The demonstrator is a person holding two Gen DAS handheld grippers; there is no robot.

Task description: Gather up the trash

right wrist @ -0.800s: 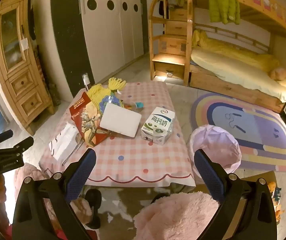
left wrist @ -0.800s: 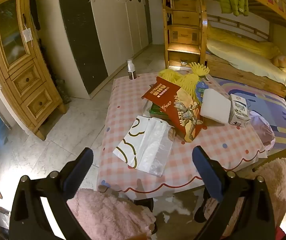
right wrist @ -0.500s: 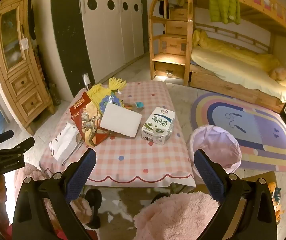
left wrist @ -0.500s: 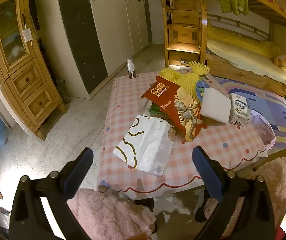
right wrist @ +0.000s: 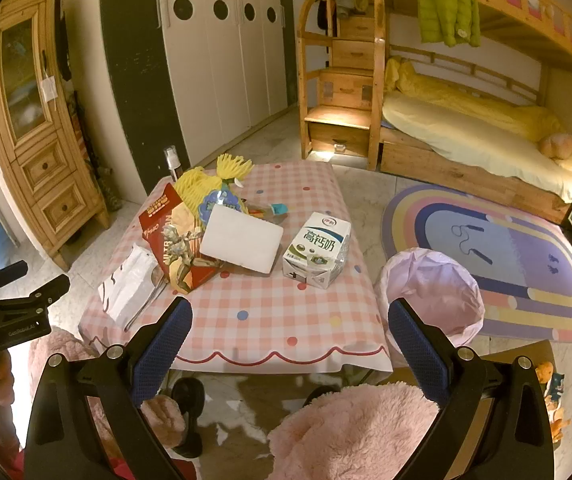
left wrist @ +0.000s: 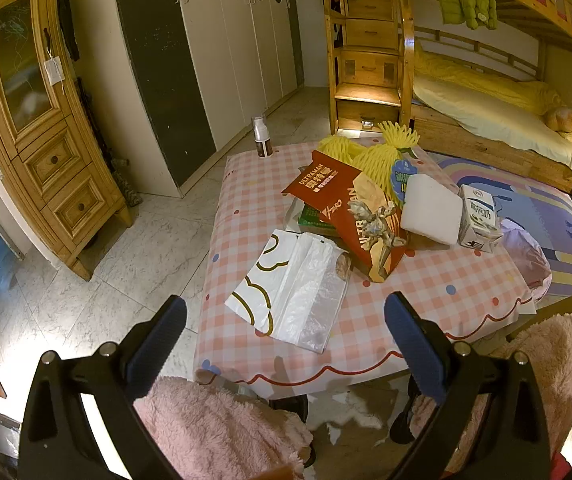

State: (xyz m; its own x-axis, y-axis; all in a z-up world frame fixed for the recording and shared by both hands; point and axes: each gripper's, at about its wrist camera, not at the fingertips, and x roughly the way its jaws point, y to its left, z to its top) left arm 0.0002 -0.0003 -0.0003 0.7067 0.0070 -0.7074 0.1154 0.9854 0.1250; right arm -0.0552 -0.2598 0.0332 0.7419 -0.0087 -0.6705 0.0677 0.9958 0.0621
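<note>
Trash lies on a low table with a pink checked cloth (left wrist: 425,292) (right wrist: 270,320): a white plastic bag (left wrist: 293,292) (right wrist: 130,292), a red Ultraman packet (left wrist: 349,208) (right wrist: 174,248), a white foam block (left wrist: 429,208) (right wrist: 242,236), a milk carton (left wrist: 477,216) (right wrist: 317,248) and yellow foam netting (left wrist: 369,152) (right wrist: 210,176). A bin with a pink liner (right wrist: 433,292) (left wrist: 525,252) stands at the table's right side. My left gripper (left wrist: 286,328) is open and empty, short of the table's near edge. My right gripper (right wrist: 289,328) is open and empty too, also short of that edge.
Pink fluffy stools (left wrist: 214,428) (right wrist: 349,428) stand at the near edge of the table. A small bottle (left wrist: 261,136) stands on the far left corner. A wooden cabinet (left wrist: 42,128), white wardrobes (right wrist: 222,48), a bunk bed (right wrist: 473,132) and a rainbow rug (right wrist: 497,264) surround the table.
</note>
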